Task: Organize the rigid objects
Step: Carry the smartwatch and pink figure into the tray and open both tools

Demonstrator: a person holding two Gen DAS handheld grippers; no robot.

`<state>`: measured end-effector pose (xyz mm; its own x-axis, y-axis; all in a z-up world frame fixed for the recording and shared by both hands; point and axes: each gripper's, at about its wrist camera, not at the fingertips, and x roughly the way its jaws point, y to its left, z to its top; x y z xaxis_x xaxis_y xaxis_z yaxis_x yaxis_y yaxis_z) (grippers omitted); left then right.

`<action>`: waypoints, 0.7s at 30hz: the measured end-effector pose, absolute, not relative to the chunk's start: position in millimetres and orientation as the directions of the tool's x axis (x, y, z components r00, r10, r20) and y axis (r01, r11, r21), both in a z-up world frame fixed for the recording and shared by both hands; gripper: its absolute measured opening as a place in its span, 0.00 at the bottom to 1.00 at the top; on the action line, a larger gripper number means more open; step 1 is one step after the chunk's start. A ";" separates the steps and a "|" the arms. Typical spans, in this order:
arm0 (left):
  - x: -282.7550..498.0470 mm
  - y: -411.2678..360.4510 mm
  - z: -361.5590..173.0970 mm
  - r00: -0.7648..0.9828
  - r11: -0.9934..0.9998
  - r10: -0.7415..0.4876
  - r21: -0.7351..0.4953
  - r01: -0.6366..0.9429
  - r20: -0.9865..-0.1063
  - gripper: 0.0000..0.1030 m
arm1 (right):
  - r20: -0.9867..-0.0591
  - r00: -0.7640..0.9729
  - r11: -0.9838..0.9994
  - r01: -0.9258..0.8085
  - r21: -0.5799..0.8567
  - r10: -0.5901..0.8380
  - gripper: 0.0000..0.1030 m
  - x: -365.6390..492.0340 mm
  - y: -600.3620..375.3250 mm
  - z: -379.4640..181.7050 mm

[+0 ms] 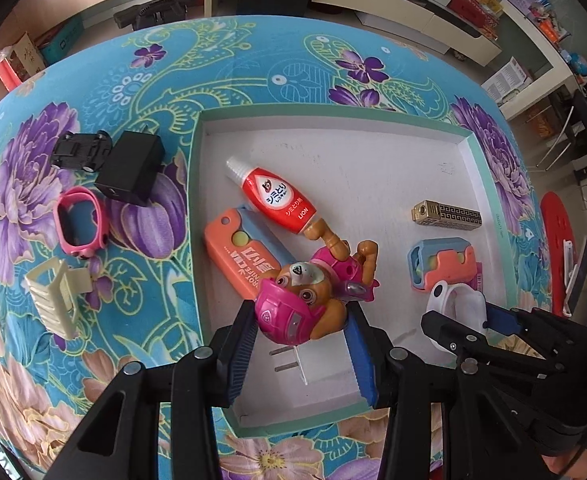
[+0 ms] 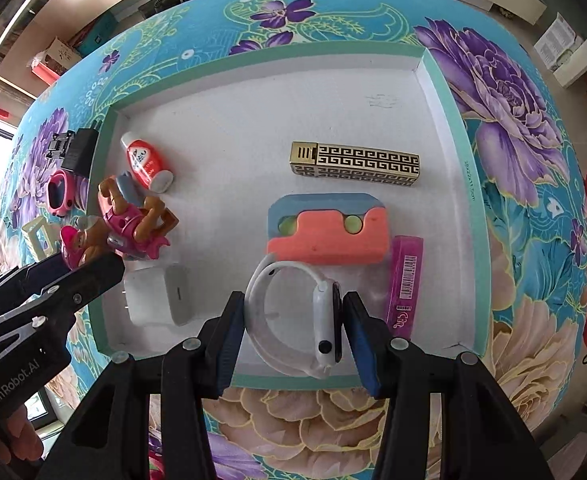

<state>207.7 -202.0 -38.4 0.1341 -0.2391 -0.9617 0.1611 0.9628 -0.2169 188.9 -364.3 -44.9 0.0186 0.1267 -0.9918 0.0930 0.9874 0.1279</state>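
Two things are held above the white tray [image 2: 445, 128]: we see a pink toy pup [image 1: 305, 300] between the blue pads of the left hand-held gripper [image 1: 299, 344], which press on its helmeted head, and a white smartwatch [image 2: 293, 316] in the right hand-held gripper [image 2: 289, 340], whose pads close on its band and its case. Both hand-held grippers stand partly open, no wider than what they carry, and both point steeply down into the tray, side by side, the left over the tray's near left part, the right over its near middle.

Under and around them the tray already holds a red tube [image 1: 273, 196], an orange folding knife toy [image 1: 245, 256], a white plug adapter [image 2: 157, 300], a gold lighter [image 2: 353, 164], an orange and blue block [image 2: 325, 232] and a pink stick [image 2: 405, 284]. The far half of the tray lies bare.

On the flowered surface [image 1: 253, 60] left of the tray's teal rim we find a black toy car [image 1: 79, 152], a black charger [image 1: 131, 172] close against that rim, a pink watch [image 1: 79, 224] and a cream hair claw [image 1: 55, 296].
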 end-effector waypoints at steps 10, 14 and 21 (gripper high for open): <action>207.8 -207.6 -44.5 0.114 0.960 -0.242 -0.221 0.169 -0.964 0.52 | -0.992 -0.007 0.987 0.101 0.126 0.127 0.50 191.2 -368.9 -61.1; 205.6 -200.3 -31.1 0.130 0.963 -0.241 -0.220 0.158 -0.962 0.60 | -0.991 0.006 0.986 0.099 0.131 0.131 0.51 188.8 -367.9 -54.3; 196.1 -183.7 -5.9 0.169 0.969 -0.227 -0.204 0.142 -0.959 0.64 | -0.992 0.049 0.989 0.085 0.124 0.120 0.51 180.7 -361.5 -26.6</action>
